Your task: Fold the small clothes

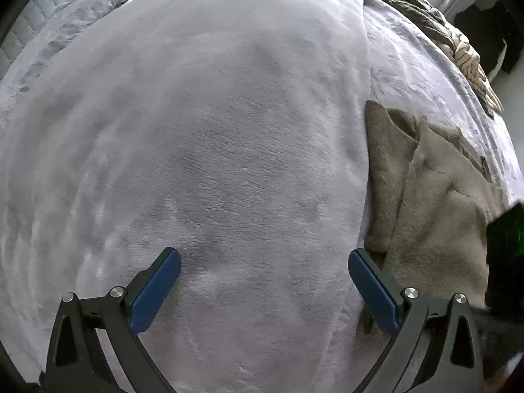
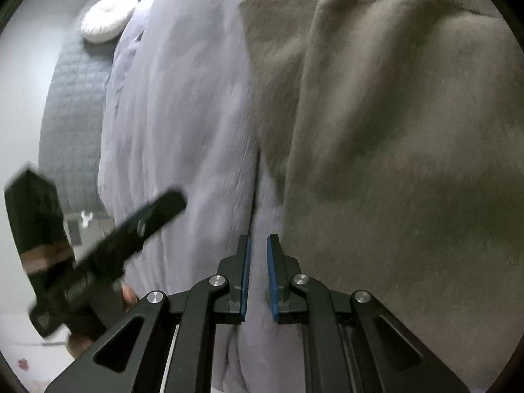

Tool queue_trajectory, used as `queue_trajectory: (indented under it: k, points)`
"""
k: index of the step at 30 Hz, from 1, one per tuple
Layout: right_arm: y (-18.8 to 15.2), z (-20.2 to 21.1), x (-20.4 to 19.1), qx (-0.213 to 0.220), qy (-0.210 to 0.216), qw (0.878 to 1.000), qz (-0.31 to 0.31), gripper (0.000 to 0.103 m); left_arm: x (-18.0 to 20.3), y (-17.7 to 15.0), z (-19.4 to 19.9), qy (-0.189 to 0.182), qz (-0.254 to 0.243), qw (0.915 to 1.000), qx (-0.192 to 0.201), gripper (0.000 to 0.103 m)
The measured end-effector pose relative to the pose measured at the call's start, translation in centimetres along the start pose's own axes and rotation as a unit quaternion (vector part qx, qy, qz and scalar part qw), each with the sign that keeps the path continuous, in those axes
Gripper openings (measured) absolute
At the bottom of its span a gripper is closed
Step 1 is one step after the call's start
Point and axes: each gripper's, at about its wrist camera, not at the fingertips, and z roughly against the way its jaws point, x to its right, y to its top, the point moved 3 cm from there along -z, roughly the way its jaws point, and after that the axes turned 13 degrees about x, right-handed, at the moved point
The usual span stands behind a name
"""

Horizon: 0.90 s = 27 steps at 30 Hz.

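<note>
Nowhere readable writing; left hand-held gripper (image 1: 264, 290) agape, empty; right hand-held gripper (image 2: 259, 276) nearly closed, empty, beside taupe sweater (image 2: 393, 131)

pale lilac-grey, plain and plush, on the blanket (image 1: 203, 137). muted olive-brown, plain and fuzzy, on the sweater (image 1: 435, 203). cream with thin brown stripes on the crumpled garment (image 1: 471, 65) at the far edge, beside a dark olive crumpled cloth (image 1: 412, 6). grey with a quilted square grid on the headboard (image 2: 73, 124). white on the round cushion (image 2: 108, 18). black frames with blue pads (image 1: 154, 291) on both grippers.
</note>
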Motion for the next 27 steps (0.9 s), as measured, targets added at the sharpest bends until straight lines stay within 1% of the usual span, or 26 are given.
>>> queue_trajectory:
  k: [3,5,6,7,12,17,23,27]
  points:
    - [-1.2,1.8,0.3,0.015,0.009,1.000,-0.021,0.014,0.8,0.2,-0.3,-0.007,-0.002,1.0000,0.000,0.102]
    - [-2.1,3.4,1.3,0.024,0.007,0.999,-0.043,0.029,1.4,0.2,-0.3,-0.012,-0.008,0.9999,0.000,0.102]
    - [-2.5,4.0,1.7,0.027,0.006,0.998,-0.052,0.048,1.6,0.2,-0.3,-0.013,-0.010,0.9999,-0.001,0.102]
    - [-2.9,4.8,2.3,0.031,0.007,0.998,-0.062,0.059,2.0,0.3,-0.5,-0.015,-0.012,0.9998,-0.002,0.102]
    - [-4.9,7.6,5.2,0.038,0.008,0.993,-0.111,0.059,2.7,0.1,-0.8,-0.020,-0.011,0.9997,-0.007,0.102]
    - [-6.6,8.6,8.1,0.041,0.006,0.986,-0.161,0.059,3.7,-0.1,-1.4,-0.020,-0.018,0.9996,-0.012,0.102]
    - [-6.5,8.3,8.7,0.059,0.022,0.980,-0.190,0.059,4.7,-0.1,-1.9,-0.021,-0.027,0.9993,-0.016,0.102]
    - [-6.7,8.4,9.4,0.087,0.037,0.969,-0.229,0.059,5.5,-0.1,-1.9,-0.030,-0.031,0.9989,-0.018,0.102]
